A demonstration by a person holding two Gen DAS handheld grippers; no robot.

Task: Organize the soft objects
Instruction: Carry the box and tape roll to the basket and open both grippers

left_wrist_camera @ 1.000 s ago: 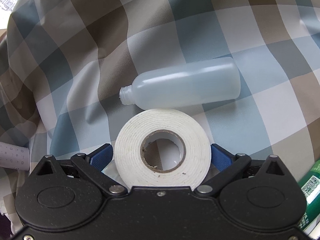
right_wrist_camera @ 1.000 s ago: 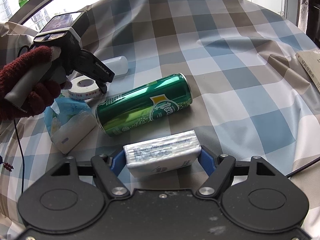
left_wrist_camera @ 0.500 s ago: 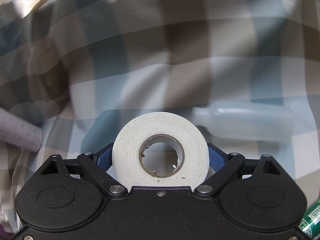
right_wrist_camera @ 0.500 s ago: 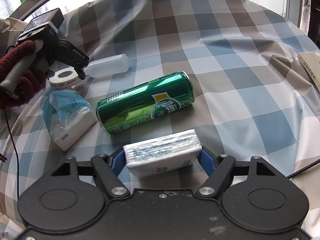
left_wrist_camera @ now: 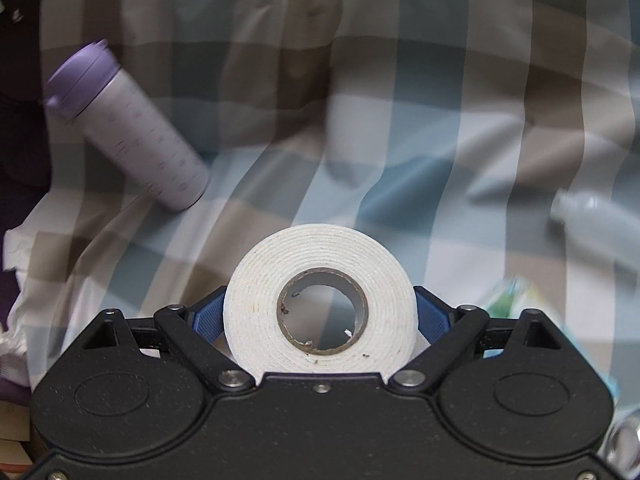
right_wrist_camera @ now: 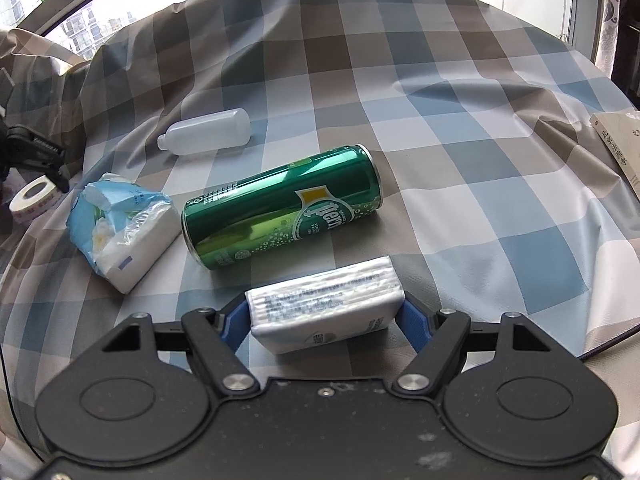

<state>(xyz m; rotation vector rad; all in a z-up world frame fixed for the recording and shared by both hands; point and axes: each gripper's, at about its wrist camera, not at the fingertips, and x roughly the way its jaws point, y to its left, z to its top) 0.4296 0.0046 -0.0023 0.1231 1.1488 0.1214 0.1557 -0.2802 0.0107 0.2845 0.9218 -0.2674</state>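
Observation:
A white foam tape roll (left_wrist_camera: 320, 248) sits between the blue pads of my left gripper (left_wrist_camera: 319, 306), which is shut on it above the checked cloth. From the right wrist view the same roll (right_wrist_camera: 34, 200) hangs at the far left edge under a black finger. My right gripper (right_wrist_camera: 322, 314) is shut on a flat white tissue pack (right_wrist_camera: 324, 292), held just above the cloth at the near side. An opened blue-and-white tissue packet (right_wrist_camera: 120, 228) lies on the cloth left of the can.
A green can (right_wrist_camera: 280, 212) lies on its side mid-cloth, with a translucent bottle (right_wrist_camera: 208, 132) behind it. A purple-capped bottle (left_wrist_camera: 124, 132) lies to the left in the left wrist view. A book (right_wrist_camera: 620, 144) rests at the right edge. The checked cloth (right_wrist_camera: 460, 168) is wrinkled.
My left gripper closed on the tape roll and carried it left, away from the translucent bottle; the purple-capped bottle came into view. The right gripper and its tissue pack stayed put.

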